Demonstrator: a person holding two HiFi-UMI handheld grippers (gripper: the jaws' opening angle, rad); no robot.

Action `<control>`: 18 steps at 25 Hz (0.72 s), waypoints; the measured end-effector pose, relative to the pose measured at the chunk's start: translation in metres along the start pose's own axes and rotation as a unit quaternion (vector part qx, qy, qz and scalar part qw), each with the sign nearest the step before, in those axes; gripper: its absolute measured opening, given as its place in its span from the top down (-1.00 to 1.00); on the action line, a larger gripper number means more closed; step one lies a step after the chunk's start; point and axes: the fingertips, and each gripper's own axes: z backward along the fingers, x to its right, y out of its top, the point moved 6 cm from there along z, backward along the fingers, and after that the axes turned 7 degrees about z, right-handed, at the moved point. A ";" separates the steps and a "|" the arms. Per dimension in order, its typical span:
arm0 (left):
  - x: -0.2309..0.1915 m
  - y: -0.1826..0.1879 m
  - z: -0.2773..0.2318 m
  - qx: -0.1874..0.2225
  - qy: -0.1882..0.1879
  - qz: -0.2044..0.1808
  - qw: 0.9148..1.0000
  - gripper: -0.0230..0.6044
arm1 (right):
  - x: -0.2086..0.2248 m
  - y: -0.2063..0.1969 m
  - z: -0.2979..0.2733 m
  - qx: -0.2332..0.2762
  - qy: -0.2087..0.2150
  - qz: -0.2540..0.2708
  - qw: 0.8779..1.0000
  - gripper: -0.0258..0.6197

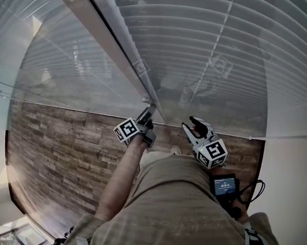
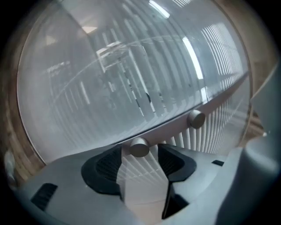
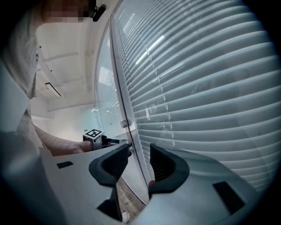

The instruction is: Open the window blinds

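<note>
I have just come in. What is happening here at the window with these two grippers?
A person stands at a window and holds a gripper in each hand. The left gripper is at the window frame, its jaws apart around a small round knob without pressing on it. The right gripper is beside it, open and empty, close to the blinds. The slats look closed, so the blinds are not yet opened.
</note>
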 end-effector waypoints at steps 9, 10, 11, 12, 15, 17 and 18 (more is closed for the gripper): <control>0.014 -0.011 0.014 -0.021 0.159 -0.361 0.919 0.11 | -0.001 -0.004 0.001 -0.005 0.001 -0.005 1.000 0.43; 0.015 -0.013 0.014 -0.022 0.161 -0.374 0.913 0.14 | 0.000 -0.004 0.002 -0.006 0.000 -0.005 1.000 0.43; 0.017 -0.015 0.013 -0.023 0.160 -0.383 0.909 0.19 | 0.000 -0.004 0.002 -0.006 0.000 -0.006 1.000 0.43; 0.019 -0.016 0.012 -0.023 0.159 -0.391 0.906 0.24 | 0.000 -0.005 0.002 -0.006 -0.001 -0.006 1.000 0.43; 0.024 -0.015 0.007 -0.022 0.160 -0.408 0.899 0.36 | -0.001 -0.005 0.002 -0.007 0.001 -0.007 1.000 0.43; 0.025 -0.014 0.005 -0.022 0.163 -0.416 0.895 0.37 | -0.002 -0.006 0.002 -0.007 0.002 -0.008 1.000 0.43; 0.025 -0.014 0.004 -0.022 0.165 -0.418 0.893 0.37 | -0.002 -0.006 0.003 -0.007 0.002 -0.008 1.000 0.43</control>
